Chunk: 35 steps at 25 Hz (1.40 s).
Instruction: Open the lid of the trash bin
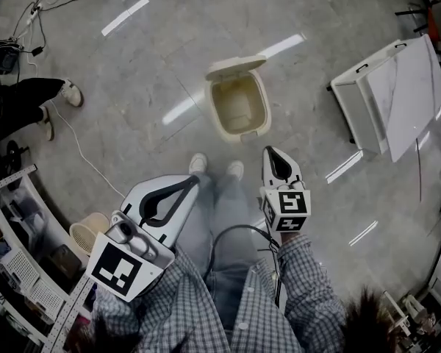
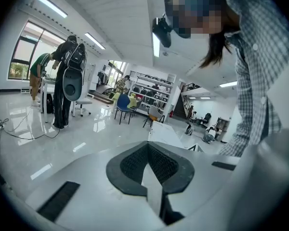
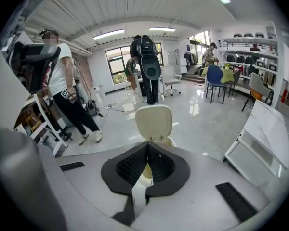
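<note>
- Head view: the trash bin (image 1: 239, 112) is seen on the floor (image 1: 147, 79), just beyond the person's shoes (image 1: 198, 163). Its lid (image 1: 235, 66) is tipped up at the bin's far rim, and the cream inside looks empty. The opening step is judged done; only a withdrawal seems called for.
- The left claw (image 1: 195, 181) and right claw (image 1: 269, 151) are held on the near side of the bin, apart from it.
- Left gripper view: the left claw (image 2: 147, 144) is pressed together on nothing; the bin is not shown.
- Right gripper view: the right claw (image 3: 147, 146) is pressed together, empty. The bin (image 3: 168, 141) is framed straight beyond it, its lid (image 3: 154, 121) upright.
</note>
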Available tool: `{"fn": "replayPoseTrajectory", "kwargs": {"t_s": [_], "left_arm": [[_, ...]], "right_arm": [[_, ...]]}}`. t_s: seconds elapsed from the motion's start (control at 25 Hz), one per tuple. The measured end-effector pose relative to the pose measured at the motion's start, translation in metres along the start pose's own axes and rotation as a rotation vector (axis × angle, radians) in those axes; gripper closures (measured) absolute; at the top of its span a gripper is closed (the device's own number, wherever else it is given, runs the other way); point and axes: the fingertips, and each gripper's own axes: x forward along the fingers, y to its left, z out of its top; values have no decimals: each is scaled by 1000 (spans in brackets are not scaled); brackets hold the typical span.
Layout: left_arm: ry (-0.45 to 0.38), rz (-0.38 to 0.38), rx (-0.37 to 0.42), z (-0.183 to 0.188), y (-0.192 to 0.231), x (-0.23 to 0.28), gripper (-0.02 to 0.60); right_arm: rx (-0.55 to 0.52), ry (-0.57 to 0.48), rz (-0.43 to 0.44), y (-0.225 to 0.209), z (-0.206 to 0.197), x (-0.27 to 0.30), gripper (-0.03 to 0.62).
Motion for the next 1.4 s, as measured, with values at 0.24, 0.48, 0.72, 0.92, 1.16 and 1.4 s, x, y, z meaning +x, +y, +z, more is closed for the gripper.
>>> {"fn": "replayPoseTrajectory", "kwargs": {"t_s": [0.24,0.48,0.72,0.92,1.16,1.4], "left_arm": [[-48,-3,-5,29,-7,-13,577],[-106,-8,27,64,-15,-21,577],[-148,0,68,96,-17,-29,577],[-183,0,88,114,-15,-37,577],[-195,4,98,125,-16,-42,577],[-243,7,115,141,-15,-46,577]], "right_arm": [[-22,-86,-16,2,54,-33,576],[-21,-153,-32,3,95,-72,576],[-35,-197,-29,8,125,-103,576],[-47,-250,-35,16,150,-121,576],[-58,-315,-24,24,176,-142,576],[-75,-353,-14,33,194,-152,576]]}}
